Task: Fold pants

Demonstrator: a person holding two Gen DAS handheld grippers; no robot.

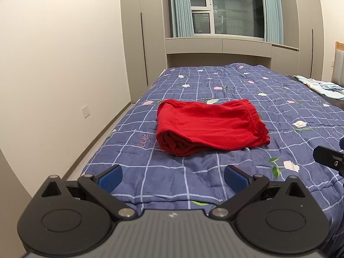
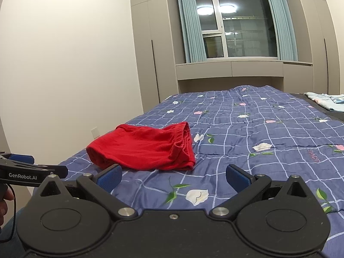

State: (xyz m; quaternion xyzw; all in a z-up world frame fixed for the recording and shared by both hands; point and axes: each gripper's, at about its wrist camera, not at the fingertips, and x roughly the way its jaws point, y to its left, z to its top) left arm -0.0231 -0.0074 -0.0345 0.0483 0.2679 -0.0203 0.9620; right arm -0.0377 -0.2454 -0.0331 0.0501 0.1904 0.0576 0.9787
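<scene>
Red pants (image 1: 211, 126) lie folded in a compact bundle on the blue checked floral quilt (image 1: 236, 81), elastic waistband to the right. They also show in the right wrist view (image 2: 144, 147), left of centre. My left gripper (image 1: 173, 177) is open and empty, held back from the pants' near edge. My right gripper (image 2: 174, 176) is open and empty, just in front of and right of the bundle. The left gripper's side shows at the left edge of the right wrist view (image 2: 32, 169).
The bed's left edge drops to a narrow floor strip beside a white wall (image 1: 53, 64). Wardrobes and a curtained window (image 1: 217, 8) stand behind the bed. Light blue folded cloth (image 1: 322, 86) lies at the far right, also in the right wrist view (image 2: 326, 101).
</scene>
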